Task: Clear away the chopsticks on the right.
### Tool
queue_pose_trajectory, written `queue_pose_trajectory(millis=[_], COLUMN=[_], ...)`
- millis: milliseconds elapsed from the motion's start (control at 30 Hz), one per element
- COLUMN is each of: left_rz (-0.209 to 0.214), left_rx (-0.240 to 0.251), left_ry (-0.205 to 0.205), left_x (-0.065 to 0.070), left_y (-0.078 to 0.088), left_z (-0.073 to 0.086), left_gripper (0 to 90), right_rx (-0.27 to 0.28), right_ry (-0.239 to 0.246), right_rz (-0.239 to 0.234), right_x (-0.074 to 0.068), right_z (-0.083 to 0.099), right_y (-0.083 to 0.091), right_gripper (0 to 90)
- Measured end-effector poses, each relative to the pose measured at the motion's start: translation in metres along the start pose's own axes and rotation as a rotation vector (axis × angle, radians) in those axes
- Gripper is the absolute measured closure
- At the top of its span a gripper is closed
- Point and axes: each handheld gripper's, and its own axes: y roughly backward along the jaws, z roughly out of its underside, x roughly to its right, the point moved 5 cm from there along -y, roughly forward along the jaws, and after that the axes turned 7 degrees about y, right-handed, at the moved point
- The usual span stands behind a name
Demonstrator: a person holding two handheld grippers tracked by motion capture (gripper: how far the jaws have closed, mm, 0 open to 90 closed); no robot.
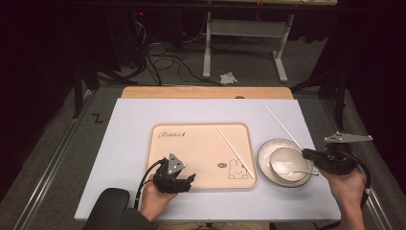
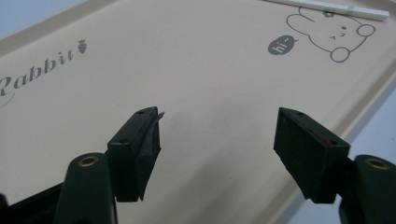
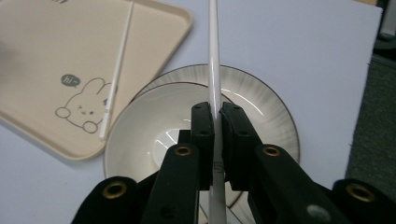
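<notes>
Your left gripper (image 2: 217, 140) hangs over the beige tray (image 2: 201, 74) with its two black jaws standing wide apart and nothing between them. At ten o'clock the tray bears the word "Rabbit" with a small carrot (image 2: 82, 45), and at two o'clock a drawn rabbit (image 2: 329, 35) beside a dark "hi~" speech bubble (image 2: 282, 45). A white chopstick (image 2: 331, 7) lies on the tray at one o'clock, just above the rabbit, and the pale desk (image 2: 373, 116) shows past the tray's rim at three o'clock.

A beige tray (image 1: 201, 139) printed with a rabbit drawing lies on the white table mat (image 1: 134, 120), one white chopstick (image 1: 233, 151) slanting across its right side. Beside it, a white bowl (image 1: 287, 160) with a spoon (image 1: 299, 169) sits on a grey-rimmed plate (image 1: 265, 155).
</notes>
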Motion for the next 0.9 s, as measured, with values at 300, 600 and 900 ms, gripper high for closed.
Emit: queue_pose_trajectory(millis=[300,600,900], left_rz=[-0.011,-0.018,-0.026], left_rx=[0.002,0.0,0.005], left_ry=[0.009,0.01,0.019], left_x=[-0.002,-0.002,-0.003], left_y=[-0.001,0.0,0.003], left_z=[0.0,0.001,0.002], left_gripper=[31.7,31.7,31.8], right_rx=[-0.03,-0.047,-0.053], right_ry=[0.068,0.112,0.169], right_rz=[-0.05,-0.078,-0.092], right_x=[-0.025,-0.043,-0.065], right_z=[0.0,-0.009,-0.018], right_y=[-0.014,-0.026,-0.044], right_gripper=[85.5,85.5,85.5])
